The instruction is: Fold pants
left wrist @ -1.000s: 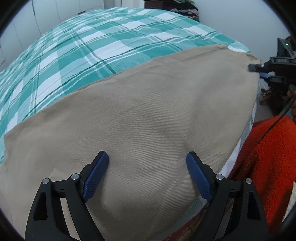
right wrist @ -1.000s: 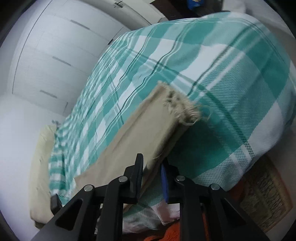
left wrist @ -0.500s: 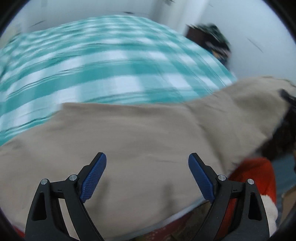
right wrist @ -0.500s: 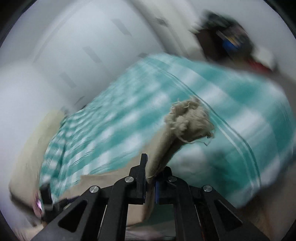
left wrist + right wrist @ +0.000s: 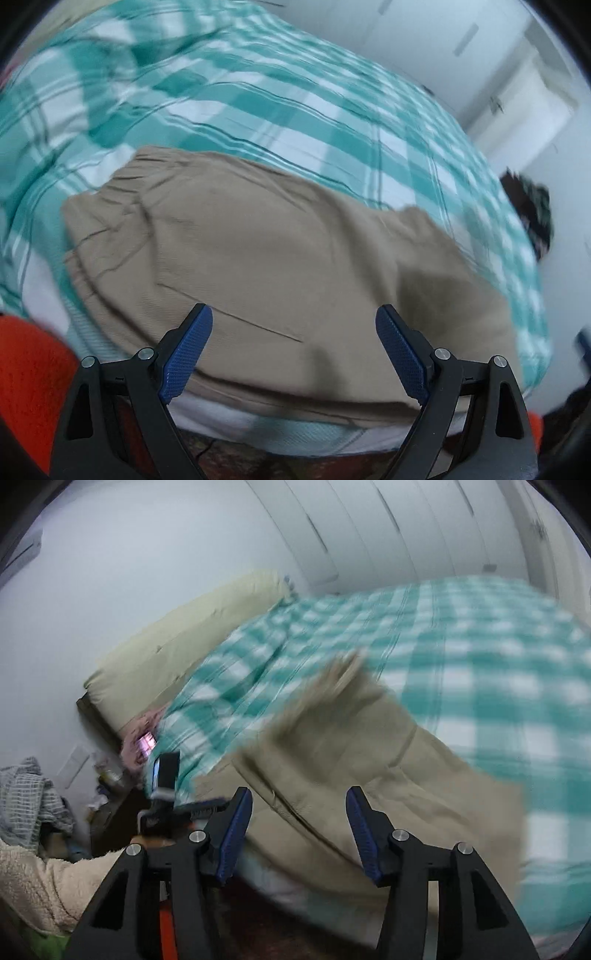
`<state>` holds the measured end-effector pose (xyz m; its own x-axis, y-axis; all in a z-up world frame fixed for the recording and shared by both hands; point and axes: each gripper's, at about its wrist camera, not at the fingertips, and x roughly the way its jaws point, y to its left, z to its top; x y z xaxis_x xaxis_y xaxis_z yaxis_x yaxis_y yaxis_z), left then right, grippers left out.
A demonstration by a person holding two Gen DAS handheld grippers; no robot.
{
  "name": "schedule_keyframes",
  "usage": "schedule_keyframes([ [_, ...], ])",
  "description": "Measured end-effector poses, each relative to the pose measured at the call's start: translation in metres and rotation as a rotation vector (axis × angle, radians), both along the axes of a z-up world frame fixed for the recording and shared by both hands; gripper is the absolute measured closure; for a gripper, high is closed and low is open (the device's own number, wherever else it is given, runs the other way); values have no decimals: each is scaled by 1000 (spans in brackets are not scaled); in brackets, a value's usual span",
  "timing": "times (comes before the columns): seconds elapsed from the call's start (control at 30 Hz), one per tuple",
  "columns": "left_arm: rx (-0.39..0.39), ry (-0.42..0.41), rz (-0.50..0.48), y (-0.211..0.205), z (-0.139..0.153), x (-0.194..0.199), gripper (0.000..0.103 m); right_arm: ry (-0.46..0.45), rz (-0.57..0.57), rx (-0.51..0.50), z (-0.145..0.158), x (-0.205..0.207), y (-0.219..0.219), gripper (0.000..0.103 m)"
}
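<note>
1. The tan pants [image 5: 266, 258] are lying folded over on the bed [image 5: 258, 96], near its front edge, on top of the teal and white checked bedspread [image 5: 480, 657].
2. In the left wrist view, the gathered, wrinkled end of the pants is sitting toward the upper left, and the rest of the cloth is spreading toward the lower right, where a shadow is falling across it.
3. The left gripper [image 5: 293, 349] is hovering over the near edge of the pants with its blue-padded jaws spread wide, released and gripping nothing.
4. The right gripper [image 5: 299, 830] is also hanging released above the pants, its jaws parted, with no cloth between the pads.
5. In the right wrist view, a frayed hem end [image 5: 343, 672] of the pants is lying on the upper layer, blurred, and pointing toward the far side of the bed.
6. A cream pillow [image 5: 184, 635] is resting at the head of the bed, against the pale wall.
7. The left gripper's body is showing in the right wrist view at the left, just beside the bed's edge, held by an arm in a fleecy cream sleeve [image 5: 40, 886].
8. Orange fleece [image 5: 33, 376] is showing at the lower left of the left wrist view.
9. Both views are blurring with motion, so the fine creases are hard to make out.
</note>
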<state>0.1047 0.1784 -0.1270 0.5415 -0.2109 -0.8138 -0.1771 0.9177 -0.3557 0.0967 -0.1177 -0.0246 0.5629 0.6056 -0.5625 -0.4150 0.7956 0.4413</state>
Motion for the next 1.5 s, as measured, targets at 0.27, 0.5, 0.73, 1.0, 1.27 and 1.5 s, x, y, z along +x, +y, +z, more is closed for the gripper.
schedule_keyframes([
  [0.27,47,-80,-175,-66,18,15,12,30,-259,-246,-58,23,-74,65],
  [0.5,160,-114,-550,-224,17,35,11,238,-210,-281,-150,26,-77,69],
  [0.73,328,64,-501,-216,-41,31,20,240,-168,-222,-151,26,-85,69],
  [1.0,250,86,-419,-144,-28,0,14,148,-208,-234,-130,20,-82,70],
  [1.27,28,30,-267,-70,21,-11,15,228,-221,-324,-154,25,-66,53],
  [1.5,-194,31,115,78,26,-20,19,226,-244,-289,-148,26,-70,53],
])
